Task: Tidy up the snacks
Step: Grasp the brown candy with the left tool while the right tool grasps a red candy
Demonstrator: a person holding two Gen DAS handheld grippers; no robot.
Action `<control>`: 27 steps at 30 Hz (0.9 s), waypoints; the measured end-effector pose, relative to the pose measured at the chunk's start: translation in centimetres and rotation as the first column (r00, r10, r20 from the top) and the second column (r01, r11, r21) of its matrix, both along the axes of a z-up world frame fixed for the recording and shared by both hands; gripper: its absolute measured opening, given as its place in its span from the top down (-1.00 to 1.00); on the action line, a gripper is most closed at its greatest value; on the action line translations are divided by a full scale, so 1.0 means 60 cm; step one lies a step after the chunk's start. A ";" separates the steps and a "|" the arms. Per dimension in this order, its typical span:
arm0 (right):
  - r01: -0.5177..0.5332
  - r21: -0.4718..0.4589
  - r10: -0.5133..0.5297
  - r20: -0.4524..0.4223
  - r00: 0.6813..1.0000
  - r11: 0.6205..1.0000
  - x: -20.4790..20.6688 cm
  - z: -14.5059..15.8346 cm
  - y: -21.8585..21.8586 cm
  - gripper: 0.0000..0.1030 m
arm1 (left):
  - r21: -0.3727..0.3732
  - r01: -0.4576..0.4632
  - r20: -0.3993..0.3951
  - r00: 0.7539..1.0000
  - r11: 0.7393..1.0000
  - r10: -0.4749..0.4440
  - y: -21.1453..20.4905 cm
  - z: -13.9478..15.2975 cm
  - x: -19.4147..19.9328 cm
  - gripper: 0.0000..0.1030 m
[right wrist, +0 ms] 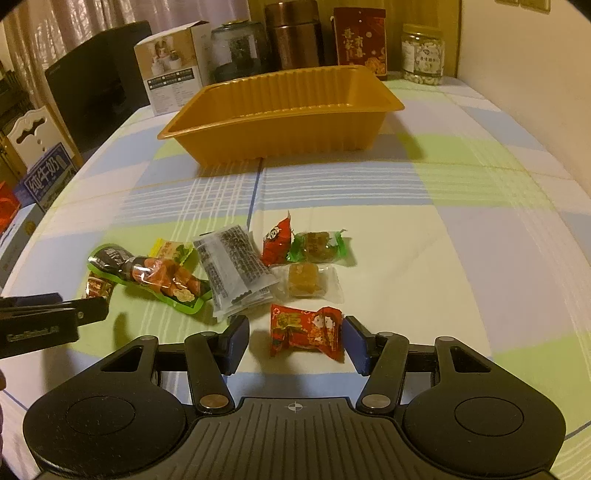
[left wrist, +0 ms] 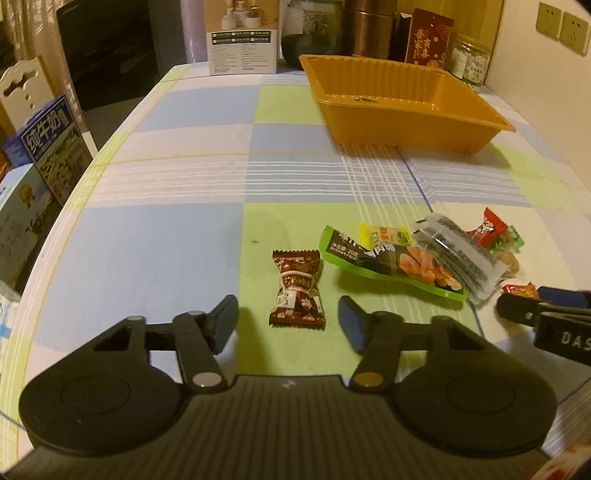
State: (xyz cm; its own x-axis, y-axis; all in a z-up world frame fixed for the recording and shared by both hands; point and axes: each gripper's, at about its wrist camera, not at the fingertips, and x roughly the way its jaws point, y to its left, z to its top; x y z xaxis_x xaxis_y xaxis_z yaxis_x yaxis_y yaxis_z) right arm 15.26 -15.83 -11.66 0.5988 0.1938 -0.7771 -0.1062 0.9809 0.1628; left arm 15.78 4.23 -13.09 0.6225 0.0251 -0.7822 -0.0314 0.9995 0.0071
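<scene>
Your left gripper [left wrist: 288, 323] sits low over the worktop [left wrist: 177, 236], fingers [left wrist: 221, 325] released, straddling a dark red-brown candy [left wrist: 296, 290]. Candy lies flat on the green check, clear gaps to both pads.

Your right gripper [right wrist: 295, 338] is also released, around a red wrapped snack with a cartoon figure [right wrist: 304, 328]. Right pad looks right at the wrapper's edge, left pad has a gap; I can't tell if there's contact.

Rest of the snacks sit in a loose pile between the two grippers: green-tray meat pack [right wrist: 147, 277], yellow sweet [right wrist: 171, 249], grey printed sachet [right wrist: 234, 267], red candy [right wrist: 277, 240], green-wrapped sweet [right wrist: 319, 245], clear-wrapped amber cube [right wrist: 306, 280].

Orange plastic tray [right wrist: 280, 122] is far side of the worktop, well apart from the pile, nothing visible inside. Boxes, jars and a copper canister [right wrist: 293, 35] line the far edge behind it.
</scene>
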 end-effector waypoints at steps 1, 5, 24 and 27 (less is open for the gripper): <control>0.002 -0.006 -0.002 0.003 1.000 1.000 0.000 0.000 0.000 0.01 | 0.001 0.004 0.003 1.000 1.000 -0.004 -0.001 -0.001 0.003 -0.01; 0.005 -0.022 -0.005 0.012 1.000 1.000 -0.001 0.000 -0.002 0.21 | -0.001 0.011 0.008 1.000 1.000 -0.011 -0.003 -0.006 0.013 0.20; 0.023 -0.002 -0.023 0.035 0.999 1.000 -0.027 0.035 -0.014 0.30 | -0.029 -0.010 0.006 1.000 1.000 0.010 -0.006 0.033 -0.033 0.55; 0.025 0.004 -0.025 0.048 0.999 1.000 -0.037 0.049 -0.016 0.30 | -0.036 -0.007 0.021 1.000 0.999 0.008 -0.009 0.051 -0.048 0.55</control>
